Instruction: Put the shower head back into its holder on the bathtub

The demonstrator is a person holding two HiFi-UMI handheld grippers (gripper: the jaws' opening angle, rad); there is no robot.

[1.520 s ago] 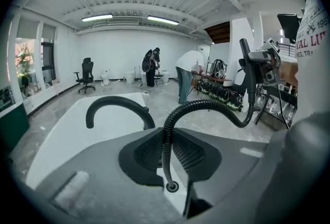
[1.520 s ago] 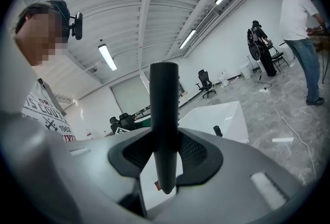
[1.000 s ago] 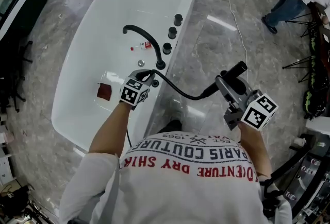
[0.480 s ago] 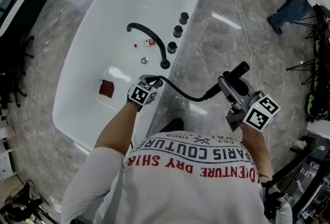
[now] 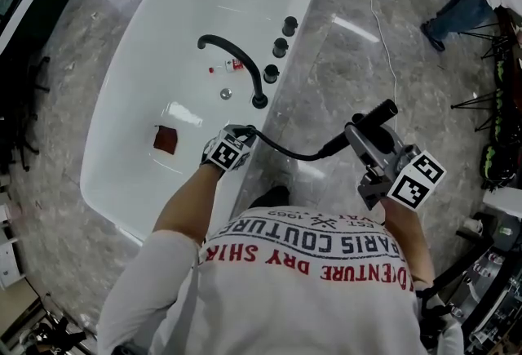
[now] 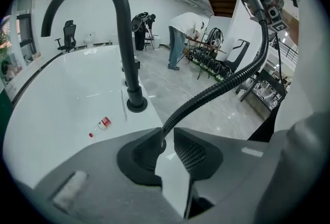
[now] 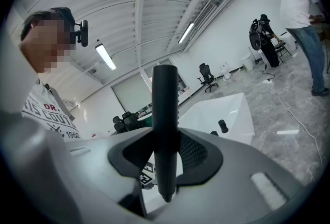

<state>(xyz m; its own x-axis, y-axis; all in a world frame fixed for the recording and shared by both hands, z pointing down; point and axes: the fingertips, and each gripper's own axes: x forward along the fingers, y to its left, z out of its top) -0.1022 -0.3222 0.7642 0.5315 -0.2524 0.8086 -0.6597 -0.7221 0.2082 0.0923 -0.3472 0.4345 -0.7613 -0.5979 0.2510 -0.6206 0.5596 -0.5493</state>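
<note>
The person's left arm reaches straight out to the near edge of the white bathtub [image 5: 163,35], and the left gripper [image 5: 242,133] sits right at that edge. Its two jaws are pressed close on the black hose [image 5: 289,153], pinching it low down where it meets the tub. The right arm is bent and held out over the gray floor, beside the tub and apart from it. The right gripper [image 5: 359,135] squeezes the thin black shower head [image 5: 375,113] between its jaws (in the right gripper view it sticks up like a stick). The hose hangs in a curve from one gripper to the other. So the shower head is off the tub, up in the air. The tall black faucet [image 5: 232,59] stands on the tub edge just past the left gripper, with three round black knobs [image 5: 280,47] farther along.
</note>
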